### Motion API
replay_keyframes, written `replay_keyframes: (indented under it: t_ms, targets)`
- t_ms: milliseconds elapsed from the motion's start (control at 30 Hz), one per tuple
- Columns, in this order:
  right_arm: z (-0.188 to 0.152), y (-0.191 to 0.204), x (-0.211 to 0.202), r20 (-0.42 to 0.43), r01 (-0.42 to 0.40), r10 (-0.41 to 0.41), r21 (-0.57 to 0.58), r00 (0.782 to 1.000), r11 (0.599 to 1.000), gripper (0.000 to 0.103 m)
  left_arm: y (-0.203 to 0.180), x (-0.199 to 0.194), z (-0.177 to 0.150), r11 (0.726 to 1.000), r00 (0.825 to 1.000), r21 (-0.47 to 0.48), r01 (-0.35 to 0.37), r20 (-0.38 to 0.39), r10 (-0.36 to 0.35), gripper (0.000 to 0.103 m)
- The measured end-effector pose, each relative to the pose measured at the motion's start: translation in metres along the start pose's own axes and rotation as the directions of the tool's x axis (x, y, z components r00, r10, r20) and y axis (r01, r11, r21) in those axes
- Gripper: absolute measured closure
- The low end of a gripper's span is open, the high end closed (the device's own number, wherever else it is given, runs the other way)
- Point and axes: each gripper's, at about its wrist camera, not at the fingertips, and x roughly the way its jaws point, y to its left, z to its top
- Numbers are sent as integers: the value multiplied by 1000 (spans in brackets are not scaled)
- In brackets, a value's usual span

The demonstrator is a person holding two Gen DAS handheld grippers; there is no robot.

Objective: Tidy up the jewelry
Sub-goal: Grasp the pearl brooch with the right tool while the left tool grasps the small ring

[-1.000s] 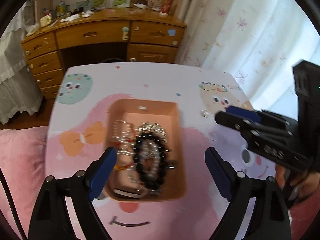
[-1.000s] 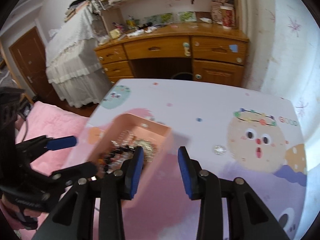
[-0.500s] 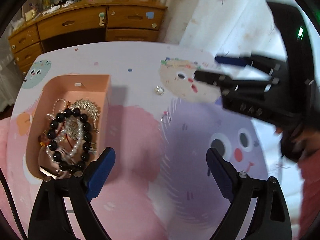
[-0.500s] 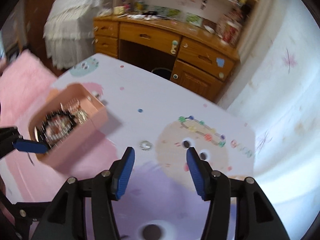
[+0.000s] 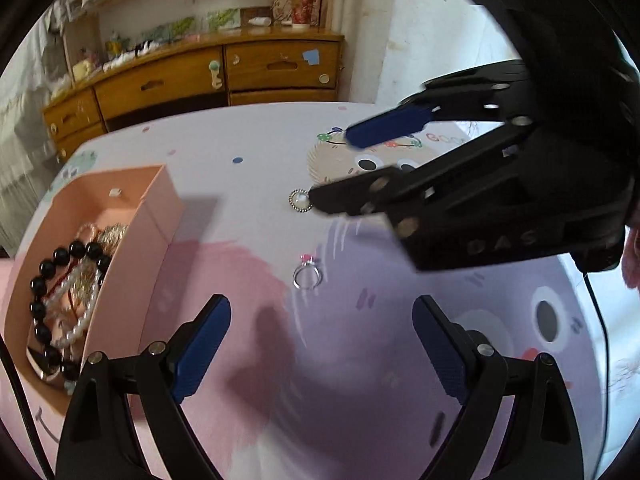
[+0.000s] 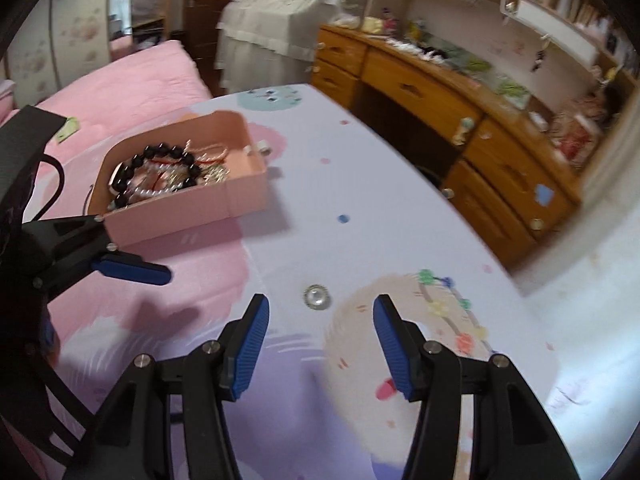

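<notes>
Right claw [image 6: 318, 336], fingers spread wide and empty, hovers near a small round brooch [image 6: 317, 297] lying flat on the tabletop [image 6: 360, 208]; light, hard and likely slippery, it seems best pinched across its beaded rim, while the left claw [image 5: 320, 344] gapes empty above a ring [image 5: 307, 277]

pink box [image 6: 192, 208]: matt card, smooth | bead bracelet [image 5: 48, 304]: glossy black beads | pearl strand [image 5: 80, 320]: glossy white | ring [image 5: 307, 277]: shiny silver metal | round brooch [image 6: 317, 297]: glinting metal rim, pearly centre | worktop [image 6: 360, 208]: smooth printed cloth | right hand-held gripper [image 6: 318, 342]: matt black plastic, ribbed blue pads | dresser [image 5: 192, 80]: varnished wood
</notes>
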Motion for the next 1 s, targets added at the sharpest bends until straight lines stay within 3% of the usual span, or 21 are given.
replay_keyframes:
  t_ms: [100, 267, 400, 500, 633, 733, 867, 1000]
  targets:
    - [-3, -4, 13, 1, -37, 37, 7, 999, 999, 49, -7, 10, 1, 999, 999, 16, -44, 18, 43, 12]
    - [-6, -11, 22, 54, -100, 98, 39, 994, 994, 49, -6, 23, 7, 999, 1000, -32, -21, 14, 22, 12]
    - [-3, -17, 30, 54, -132, 130, 47, 990, 990, 65, 1, 32, 12, 995, 1000, -95, -22, 2, 22, 17]
    - [-2, -21, 36, 43, -142, 140, 52, 989, 988, 74, 3, 32, 14, 994, 999, -95, -46, 2, 47, 29]
    - [0, -20, 42, 23, -157, 156, 40, 988, 987, 75, 3, 33, 16, 994, 997, -81, -75, 4, 76, 50]
    - [1, -18, 48, 3, -163, 163, 27, 987, 986, 75, 5, 33, 16, 992, 996, -84, -90, 4, 91, 56]
    - [0, -18, 49, -1, -167, 167, 22, 986, 986, 79, 6, 33, 18, 992, 995, -78, -101, 7, 102, 80]
    - [-2, -20, 48, 4, -170, 170, 36, 985, 985, 85, 12, 33, 19, 990, 995, -94, -101, 9, 103, 90]
